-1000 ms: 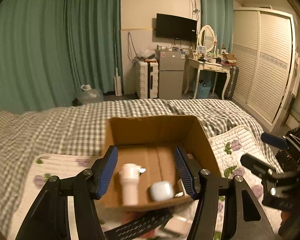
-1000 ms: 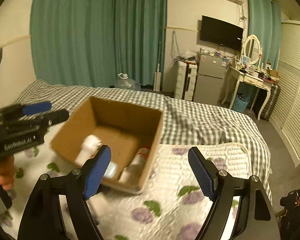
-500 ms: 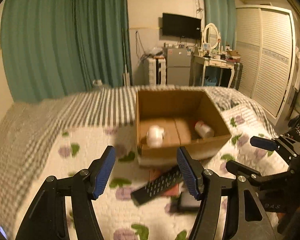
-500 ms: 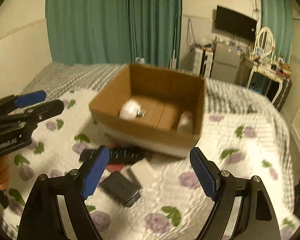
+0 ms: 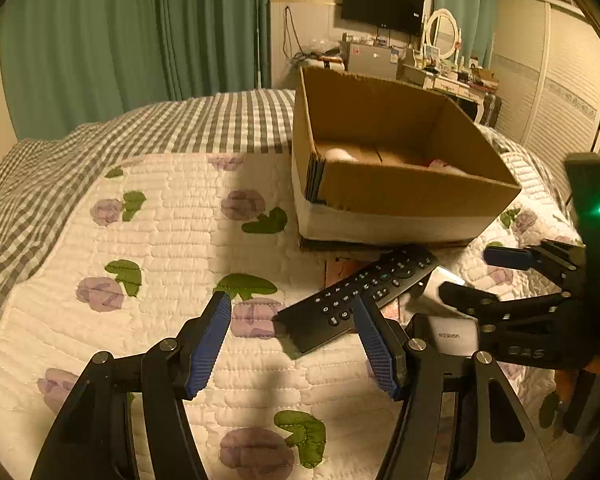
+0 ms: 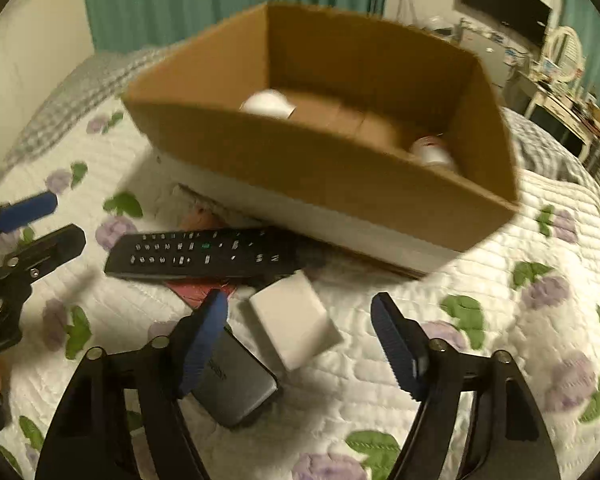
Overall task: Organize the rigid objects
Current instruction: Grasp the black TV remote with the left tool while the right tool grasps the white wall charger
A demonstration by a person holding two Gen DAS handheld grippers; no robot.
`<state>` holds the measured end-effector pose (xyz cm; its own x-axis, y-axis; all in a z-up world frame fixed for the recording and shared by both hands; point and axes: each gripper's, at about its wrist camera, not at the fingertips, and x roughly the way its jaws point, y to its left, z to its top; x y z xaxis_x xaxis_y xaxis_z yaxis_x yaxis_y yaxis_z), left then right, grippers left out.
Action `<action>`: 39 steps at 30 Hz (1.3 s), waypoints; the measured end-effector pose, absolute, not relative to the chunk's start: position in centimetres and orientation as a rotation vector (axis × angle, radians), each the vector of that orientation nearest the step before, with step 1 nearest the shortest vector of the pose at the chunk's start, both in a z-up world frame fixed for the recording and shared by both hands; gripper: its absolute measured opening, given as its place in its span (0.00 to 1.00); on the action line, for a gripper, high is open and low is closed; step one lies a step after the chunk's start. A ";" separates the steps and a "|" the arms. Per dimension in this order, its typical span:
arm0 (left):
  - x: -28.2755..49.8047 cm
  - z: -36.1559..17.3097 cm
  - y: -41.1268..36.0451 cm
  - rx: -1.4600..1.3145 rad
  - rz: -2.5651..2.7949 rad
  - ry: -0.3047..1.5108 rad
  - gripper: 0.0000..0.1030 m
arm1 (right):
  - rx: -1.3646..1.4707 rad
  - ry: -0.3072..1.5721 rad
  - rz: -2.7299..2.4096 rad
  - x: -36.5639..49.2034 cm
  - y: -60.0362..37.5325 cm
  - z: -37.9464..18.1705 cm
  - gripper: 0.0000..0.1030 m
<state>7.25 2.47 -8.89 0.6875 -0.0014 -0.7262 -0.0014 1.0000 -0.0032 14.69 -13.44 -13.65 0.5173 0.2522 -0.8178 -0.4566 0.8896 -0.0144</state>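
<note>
Two grippers, both with jaws spread wide and nothing between them, hang over the quilt (image 5: 172, 240) in front of you. From your left wrist view, the left gripper (image 5: 296, 344) has open quilt to its left and near side, while the black remote (image 5: 356, 296) lies just beyond its right finger, its far end reaching the base of the cardboard box (image 5: 400, 196). The box wall hides most of its contents; only white tops show. The right gripper (image 5: 496, 276) juts in at the right edge, partly cut off. From your right wrist view, blurred by motion, the right gripper (image 6: 300, 340) frames a white block (image 6: 292, 320), with a dark flat device (image 6: 236, 384) partly under its left finger; the left view hides both mostly. A red card (image 6: 200, 288) peeks from under the remote (image 6: 204, 252). Inside the box (image 6: 340, 168) you can see a white round object (image 6: 268, 106) and a bottle (image 6: 434, 152).
</note>
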 end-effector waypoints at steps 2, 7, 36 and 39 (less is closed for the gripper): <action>7.6 -9.4 2.3 0.007 0.006 0.834 0.64 | -0.275 0.966 0.434 15.1 -12.7 -14.7 0.64; 8.1 -10.3 2.1 0.014 -0.004 0.868 0.64 | -0.252 1.037 0.395 16.7 -13.3 -16.4 0.64; 14.2 -13.9 -2.6 0.369 -0.497 1.037 0.64 | -0.156 0.972 0.409 14.0 -15.9 -13.3 0.40; 15.1 -14.1 -2.4 0.343 -0.532 1.055 0.64 | -0.163 0.981 0.403 14.3 -15.7 -13.7 0.40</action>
